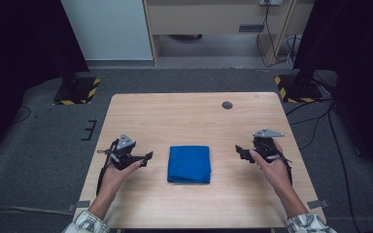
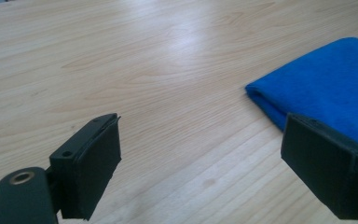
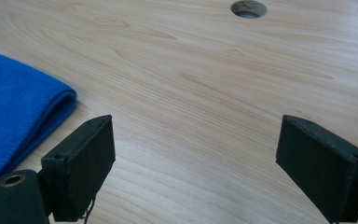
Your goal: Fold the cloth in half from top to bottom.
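Note:
A folded blue cloth [image 1: 189, 164] lies flat in the middle of the wooden table [image 1: 189, 114]. My left gripper [image 1: 148, 156] rests low over the table to the cloth's left, jaws open and pointing at it, with a gap between them and the cloth. In the left gripper view the gripper [image 2: 200, 163] has bare wood between its jaws, and the cloth [image 2: 326, 84] lies to the right. My right gripper [image 1: 239, 150] sits to the cloth's right, open and apart from it. In the right gripper view the gripper [image 3: 193, 163] holds nothing, and the cloth [image 3: 14, 102] lies at the left.
A round cable hole [image 1: 227, 105] is set into the table near its far edge, seen also as the hole [image 3: 248, 8] in the right gripper view. Stand bases with yellow-black tape [image 1: 77, 90] sit on the floor beyond the table's far corners.

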Action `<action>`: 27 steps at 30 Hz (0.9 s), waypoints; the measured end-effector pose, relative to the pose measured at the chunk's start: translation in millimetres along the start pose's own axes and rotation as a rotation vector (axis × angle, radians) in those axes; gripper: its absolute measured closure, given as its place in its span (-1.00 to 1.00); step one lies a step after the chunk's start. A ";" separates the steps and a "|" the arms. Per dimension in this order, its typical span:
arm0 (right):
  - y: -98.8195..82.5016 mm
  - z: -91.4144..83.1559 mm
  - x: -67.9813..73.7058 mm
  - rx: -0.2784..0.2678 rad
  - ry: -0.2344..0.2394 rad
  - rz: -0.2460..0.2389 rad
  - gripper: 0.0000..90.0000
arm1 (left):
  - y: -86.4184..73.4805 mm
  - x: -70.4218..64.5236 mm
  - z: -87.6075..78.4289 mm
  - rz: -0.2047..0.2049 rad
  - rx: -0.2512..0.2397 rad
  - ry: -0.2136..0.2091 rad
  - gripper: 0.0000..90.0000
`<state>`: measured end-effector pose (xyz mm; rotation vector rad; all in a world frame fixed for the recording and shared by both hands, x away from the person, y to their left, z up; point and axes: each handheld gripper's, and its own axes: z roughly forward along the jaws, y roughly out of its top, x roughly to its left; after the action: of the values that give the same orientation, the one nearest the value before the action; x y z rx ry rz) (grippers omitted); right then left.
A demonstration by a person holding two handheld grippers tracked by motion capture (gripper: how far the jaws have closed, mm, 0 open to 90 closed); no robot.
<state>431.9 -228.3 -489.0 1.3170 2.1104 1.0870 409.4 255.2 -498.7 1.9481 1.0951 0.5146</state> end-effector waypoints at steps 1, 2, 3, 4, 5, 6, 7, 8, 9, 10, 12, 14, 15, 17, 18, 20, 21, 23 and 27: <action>-1.5 -0.1 -3.3 0.001 -0.007 0.004 -0.73 | -1.1 2.9 0.3 -0.002 0.007 0.008 -0.74; -3.3 -0.4 -6.5 0.005 -0.014 0.008 -0.73 | -2.2 5.3 0.8 -0.006 0.013 0.015 -0.74; -5.2 -0.3 -9.9 0.008 -0.023 0.013 -0.72 | -3.3 7.4 1.3 -0.008 0.019 0.018 -0.74; -7.3 -0.2 -13.4 0.012 -0.031 0.022 -0.72 | -4.4 9.2 1.6 -0.012 0.023 0.021 -0.74; -9.5 -0.1 -17.0 0.015 -0.035 0.027 -0.72 | -5.3 10.7 1.6 -0.012 0.030 0.024 -0.75; -11.3 -0.3 -20.0 0.027 -0.040 0.035 -0.72 | -6.1 11.4 2.0 -0.011 0.032 0.024 -0.75; -13.4 -0.5 -22.5 0.028 -0.044 0.046 -0.72 | -6.8 12.6 2.0 -0.004 0.039 0.025 -0.76; -16.1 -0.6 -25.6 0.035 -0.043 0.055 -0.72 | -7.1 13.1 2.1 -0.004 0.040 0.028 -0.76; -17.9 -0.6 -27.0 0.040 -0.042 0.061 -0.73 | -7.4 13.8 2.3 -0.005 0.043 0.031 -0.76; -20.1 -0.4 -28.8 0.046 -0.039 0.067 -0.73 | -7.7 14.6 2.8 -0.005 0.048 0.031 -0.77; -24.3 0.1 -32.6 0.065 -0.031 0.082 -0.74 | -8.9 16.7 4.0 0.008 0.058 0.029 -0.78; -27.6 0.8 -36.2 0.085 -0.011 0.087 -0.74 | -10.8 19.4 5.6 0.009 0.074 0.035 -0.78; -28.7 1.0 -37.1 0.097 0.001 0.092 -0.74 | -11.4 20.9 6.3 0.009 0.077 0.038 -0.78; -30.4 1.6 -39.2 0.108 0.011 0.091 -0.75 | -12.0 23.6 7.5 0.003 0.082 0.041 -0.79; -30.9 1.9 -40.7 0.111 0.013 0.090 -0.76 | -11.7 24.7 8.6 0.002 0.092 0.044 -0.79; -31.1 2.1 -44.7 0.107 -0.006 0.096 -0.76 | -9.9 27.2 11.0 0.010 0.106 0.052 -0.80; -30.7 2.6 -47.2 0.100 -0.022 0.105 -0.77 | -8.8 28.5 12.1 0.009 0.107 0.057 -0.80; -29.7 3.7 -52.9 0.087 -0.045 0.114 -0.79 | -6.7 31.5 15.3 0.003 0.108 0.068 -0.80; -28.4 7.7 -61.5 0.078 -0.093 0.142 -0.79 | -6.1 38.0 22.6 -0.014 0.112 0.093 -0.81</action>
<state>449.8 -286.7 -519.3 1.5435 2.0364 0.9866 442.0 278.6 -518.3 2.0288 1.2187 0.5508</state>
